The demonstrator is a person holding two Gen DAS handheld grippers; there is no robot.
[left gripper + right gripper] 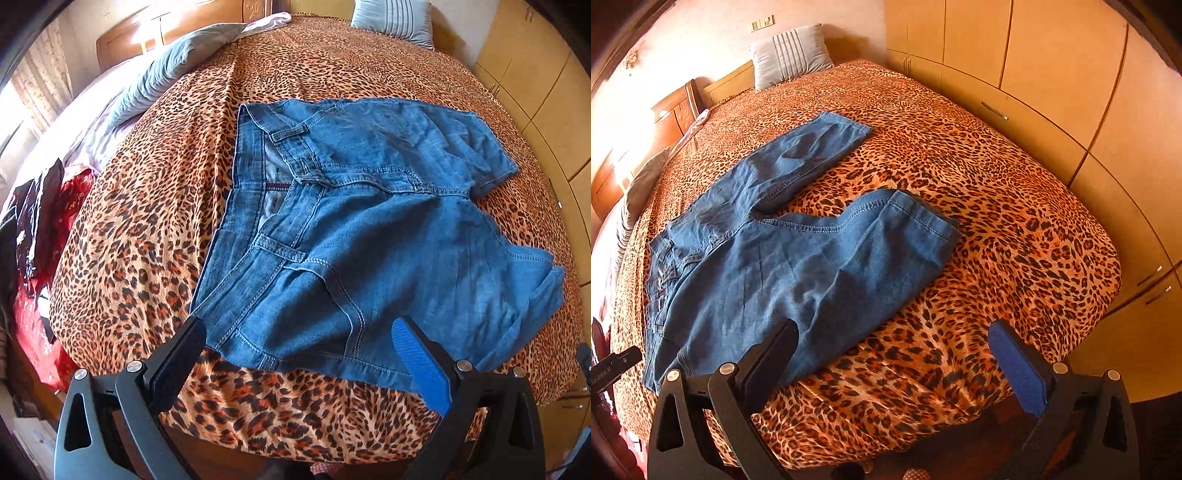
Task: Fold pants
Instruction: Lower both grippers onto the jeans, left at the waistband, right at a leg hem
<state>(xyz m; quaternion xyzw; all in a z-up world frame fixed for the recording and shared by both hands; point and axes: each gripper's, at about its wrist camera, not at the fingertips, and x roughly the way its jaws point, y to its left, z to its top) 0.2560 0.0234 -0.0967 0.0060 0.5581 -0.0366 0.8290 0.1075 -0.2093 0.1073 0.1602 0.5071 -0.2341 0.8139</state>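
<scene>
Blue denim pants (369,236) lie spread flat on the leopard-print bedspread (147,221), waistband to the left, two short legs spreading to the right. My left gripper (299,332) hovers open above the near hip edge, nothing between its fingers. In the right wrist view the pants (798,266) lie left of centre, the near leg cuff at right. My right gripper (892,334) is open above the bedspread (997,221), its left finger (772,358) over the near leg's lower edge, holding nothing.
Grey pillows (177,66) and a striped pillow (790,55) sit at the bed's head. Red and dark clothes (40,229) pile at the left side. Wooden wardrobe doors (1052,74) line the right. The bed's near edge is just under both grippers.
</scene>
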